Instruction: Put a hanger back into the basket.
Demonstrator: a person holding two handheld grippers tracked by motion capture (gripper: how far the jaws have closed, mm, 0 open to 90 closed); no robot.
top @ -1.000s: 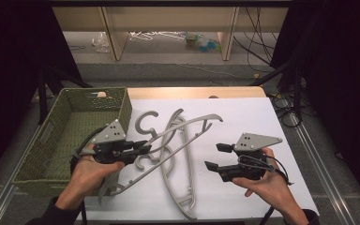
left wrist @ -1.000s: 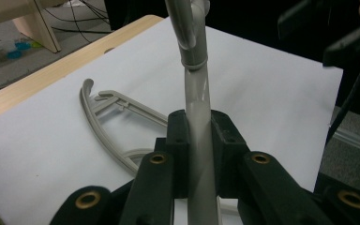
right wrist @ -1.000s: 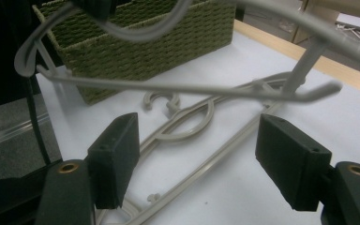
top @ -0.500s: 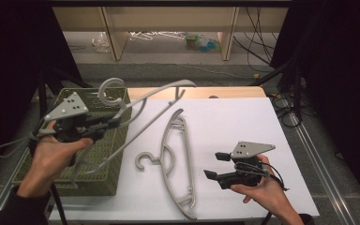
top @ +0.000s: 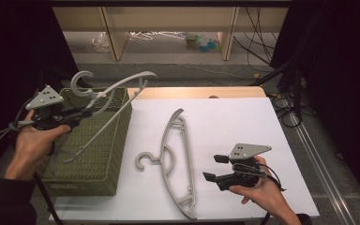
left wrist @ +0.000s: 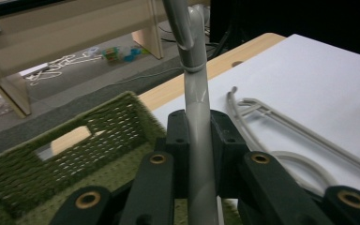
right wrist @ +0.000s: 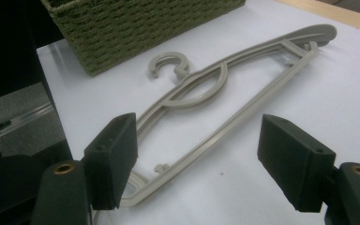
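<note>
Above basket point(top: 93, 154), far left: left gripper point(top: 75, 117) clamped on hanger point(top: 117, 96), held tilted; long arm may snag basket rim. Right gripper point(top: 215, 168) jaws apart, empty, near second hanger point(top: 180, 159) on table point(top: 234, 117).

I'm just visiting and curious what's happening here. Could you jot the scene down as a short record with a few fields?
Work in hand: moving grey plastic hangers into a basket
Left gripper: shut on the held hanger, lifted over the green woven basket
Right gripper: open, nothing between its jaws, low over the white sheet
Second hanger: lies flat on the white sheet, beside the basket, in front of the right gripper
Basket: at the left end of the table
</note>
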